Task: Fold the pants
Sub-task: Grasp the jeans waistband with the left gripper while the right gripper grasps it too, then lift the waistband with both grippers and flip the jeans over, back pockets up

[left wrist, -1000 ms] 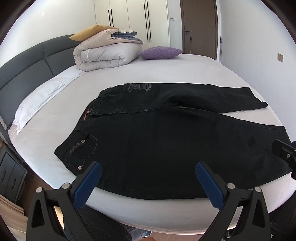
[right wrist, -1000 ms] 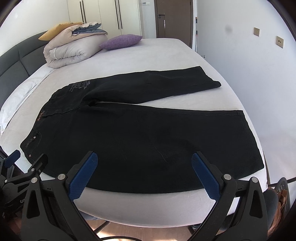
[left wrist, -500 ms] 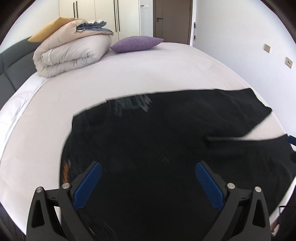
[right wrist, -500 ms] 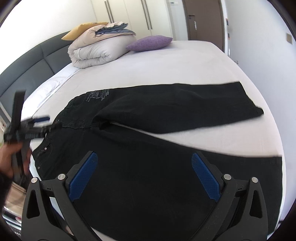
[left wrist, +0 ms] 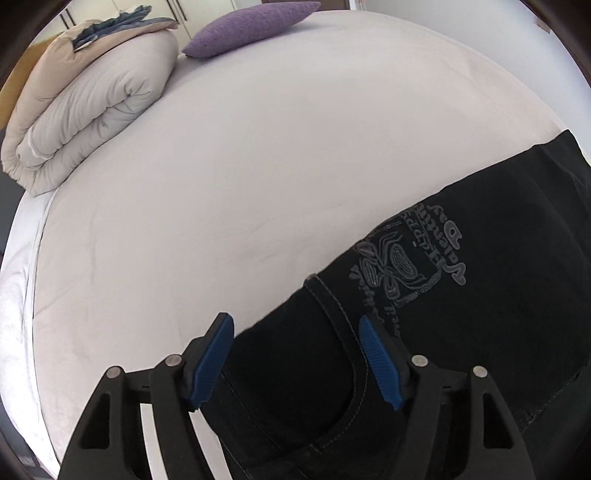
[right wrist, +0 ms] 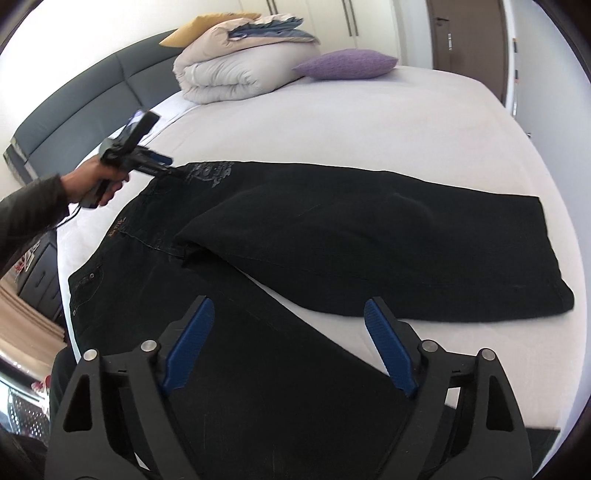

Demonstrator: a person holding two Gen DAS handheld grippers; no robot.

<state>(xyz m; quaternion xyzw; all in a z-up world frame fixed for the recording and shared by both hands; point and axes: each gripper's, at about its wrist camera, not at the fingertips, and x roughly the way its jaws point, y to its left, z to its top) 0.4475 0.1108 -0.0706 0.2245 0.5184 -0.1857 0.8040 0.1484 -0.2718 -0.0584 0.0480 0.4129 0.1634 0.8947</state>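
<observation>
Pants (left wrist: pixel 461 314) fill the lower right of your left wrist view, lying flat on the bed (left wrist: pixel 258 166), and your left gripper (left wrist: pixel 297 356) now sits low over the far corner of the waistband, by the printed back pocket; a second ago it hung back off the near edge of the bed with the whole garment ahead of it. Its jaws are spread wide, astride the waistband edge, and grip nothing yet. A rolled duvet (left wrist: pixel 85 99) and a purple cushion (left wrist: pixel 251 27) lie well apart at the head of the bed. From the right wrist, your right gripper (right wrist: pixel 288 341) has also come forward, over the near leg, with the far leg (right wrist: pixel 388 240) just ahead; its jaws are wide apart and empty too. You can see your left hand (right wrist: pixel 98 182) there, reaching the tool to the far waistband corner. I judge that both moves set up the first fold: pinch the far side at waist and leg, then bring it over the near leg.
</observation>
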